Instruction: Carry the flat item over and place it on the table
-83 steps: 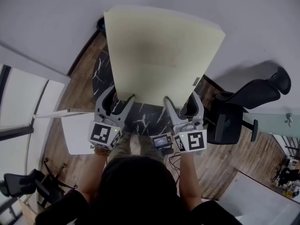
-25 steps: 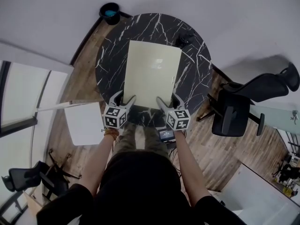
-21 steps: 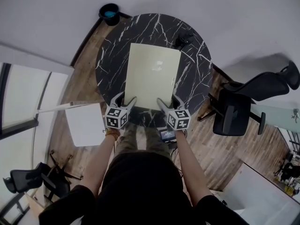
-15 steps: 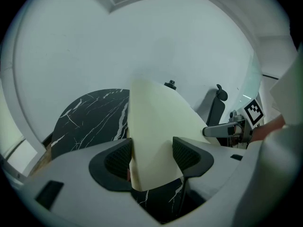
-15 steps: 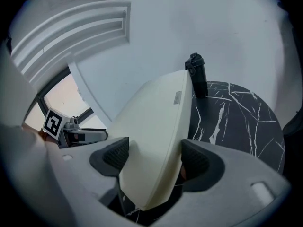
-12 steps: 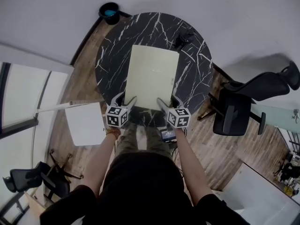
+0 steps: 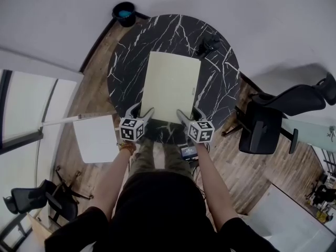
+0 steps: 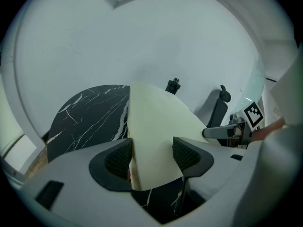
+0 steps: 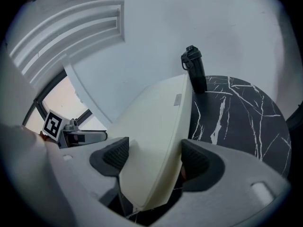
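From the head view, the board (image 7: 172, 87) lies at mid-frame on the round black bench (image 7: 126, 62), its long sides running away from me. My left claw (image 7: 140, 111) and right claw (image 7: 189, 112) sit at the two corners of its near edge. A dark bottle (image 7: 207, 46) stands on the bench past the board's upper right corner, and a chair (image 7: 273, 125) is at the right of the frame.

In the left gripper view, my left claw (image 8: 154, 150) is spread wide. The board's near corner lies between the pads, its face showing. I cannot tell whether either pad touches it.

In the right gripper view, my right claw (image 9: 154, 157) is spread as well, around the board's other near corner. The bottle (image 9: 195, 70) is upright at the upper right.
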Tool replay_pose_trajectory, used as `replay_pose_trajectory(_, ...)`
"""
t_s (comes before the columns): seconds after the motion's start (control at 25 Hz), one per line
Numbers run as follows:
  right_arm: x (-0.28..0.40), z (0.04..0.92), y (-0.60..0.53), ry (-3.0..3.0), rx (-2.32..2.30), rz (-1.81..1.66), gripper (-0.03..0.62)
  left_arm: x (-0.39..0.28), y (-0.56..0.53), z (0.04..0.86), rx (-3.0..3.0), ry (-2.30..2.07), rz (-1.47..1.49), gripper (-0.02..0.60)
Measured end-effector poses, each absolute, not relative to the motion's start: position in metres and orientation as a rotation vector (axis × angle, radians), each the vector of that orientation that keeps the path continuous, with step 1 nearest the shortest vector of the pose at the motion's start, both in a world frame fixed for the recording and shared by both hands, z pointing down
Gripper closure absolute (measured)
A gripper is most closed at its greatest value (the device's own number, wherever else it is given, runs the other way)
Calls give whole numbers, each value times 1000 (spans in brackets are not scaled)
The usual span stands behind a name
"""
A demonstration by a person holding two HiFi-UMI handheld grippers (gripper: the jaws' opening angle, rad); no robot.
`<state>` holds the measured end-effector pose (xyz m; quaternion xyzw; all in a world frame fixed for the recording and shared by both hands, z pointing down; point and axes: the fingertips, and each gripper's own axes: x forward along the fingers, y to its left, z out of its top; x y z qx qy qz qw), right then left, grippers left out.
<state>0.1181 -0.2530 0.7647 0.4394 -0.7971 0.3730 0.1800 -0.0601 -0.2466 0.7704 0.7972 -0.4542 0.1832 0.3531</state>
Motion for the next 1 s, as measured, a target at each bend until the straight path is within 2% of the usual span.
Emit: replay_pose_trajectory(1.0,125,793,-267,-2181,1159,1116,250,-53,-265,798,2014,-1096,548,301)
